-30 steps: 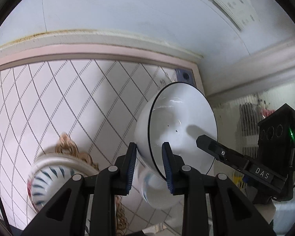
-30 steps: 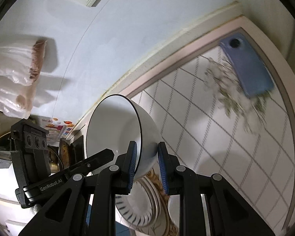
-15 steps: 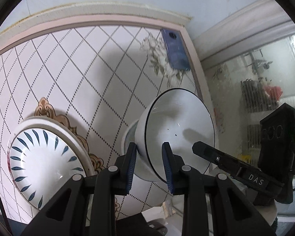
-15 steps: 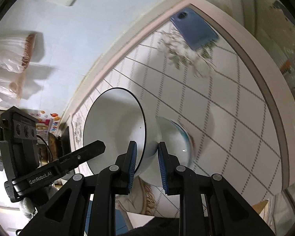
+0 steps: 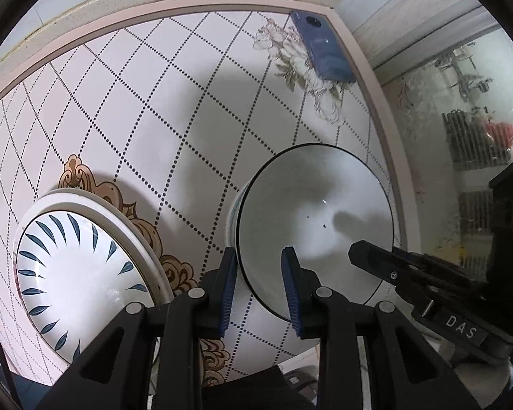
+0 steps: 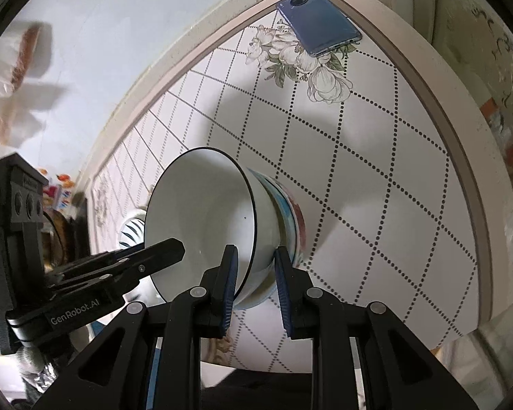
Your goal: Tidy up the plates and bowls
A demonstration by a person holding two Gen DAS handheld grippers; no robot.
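Note:
A white bowl with a thin dark rim (image 5: 311,225) (image 6: 201,218) is held between both grippers, each clamped on an opposite side of its rim. It sits low, nested on a second bowl with a coloured pattern (image 6: 289,218) on the table. My left gripper (image 5: 261,287) is shut on the near rim. My right gripper (image 6: 254,282) is shut on the other side of the rim. A stack of white plates with blue leaf marks (image 5: 82,273) lies left of the bowls.
A blue phone (image 5: 325,53) (image 6: 319,22) lies at the table's far corner. The white table with dotted diamond lines (image 5: 160,119) has a pink border; a wall runs behind it and a glass door stands to the right.
Both grippers have lowered the white bowl from up near the wall down onto the patterned bowl on the table. Both views have tilted down toward the tabletop.

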